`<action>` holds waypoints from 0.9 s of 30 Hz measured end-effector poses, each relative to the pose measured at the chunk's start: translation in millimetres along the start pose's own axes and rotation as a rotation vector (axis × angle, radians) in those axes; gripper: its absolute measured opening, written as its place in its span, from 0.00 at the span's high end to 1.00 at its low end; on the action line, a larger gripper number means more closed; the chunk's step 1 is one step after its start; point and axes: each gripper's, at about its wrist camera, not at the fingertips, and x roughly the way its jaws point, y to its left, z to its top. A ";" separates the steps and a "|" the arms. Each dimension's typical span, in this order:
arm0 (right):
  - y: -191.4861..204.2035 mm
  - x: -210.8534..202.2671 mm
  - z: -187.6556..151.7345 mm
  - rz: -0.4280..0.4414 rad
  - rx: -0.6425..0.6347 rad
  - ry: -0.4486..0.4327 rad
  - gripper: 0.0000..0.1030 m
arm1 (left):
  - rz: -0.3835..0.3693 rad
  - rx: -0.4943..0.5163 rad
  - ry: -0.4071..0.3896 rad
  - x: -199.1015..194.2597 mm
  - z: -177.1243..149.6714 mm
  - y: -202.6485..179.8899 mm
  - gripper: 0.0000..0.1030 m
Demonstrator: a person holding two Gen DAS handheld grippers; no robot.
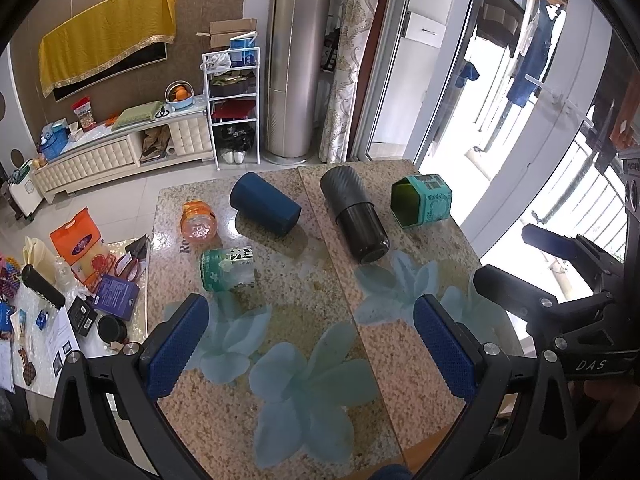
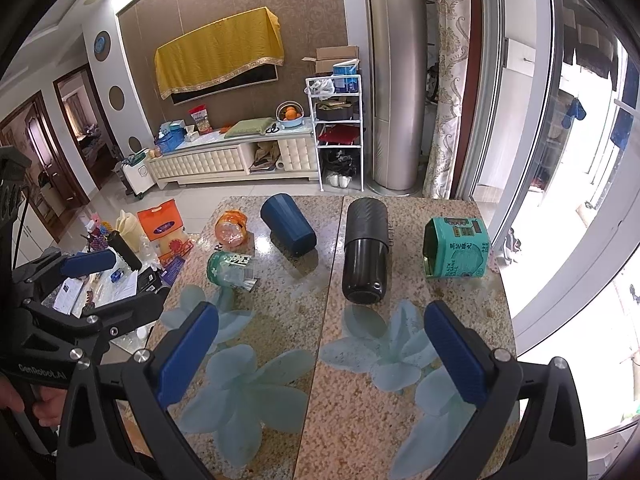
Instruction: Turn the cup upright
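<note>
Blue-padded left gripper [image 1: 312, 344] and right gripper [image 2: 320, 356]: jaws wide, empty.

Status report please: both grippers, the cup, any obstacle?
Left gripper open, empty; right gripper open, empty. Blue cup lying on its side on table, untouched. Black flask, green bottle beside it.

Brown patterned wall [image 2: 312, 12], cream cabinet [image 2: 208, 166], bright windows [image 2: 580, 200].

Print on the teal hexagonal metal tin [image 2: 458, 249] and on the label of the clear green-labelled plastic bottle [image 2: 230, 266] is too small to read. Dark blue faceted plastic cup [image 1: 265, 209]: far end hidden behind its own body. Frame edges crop both gripper bodies.
</note>
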 end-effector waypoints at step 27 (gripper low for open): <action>-46.5 61.2 73.7 0.076 0.101 0.115 0.00 | -0.005 -0.053 0.158 98.5 52.7 -8.4 0.00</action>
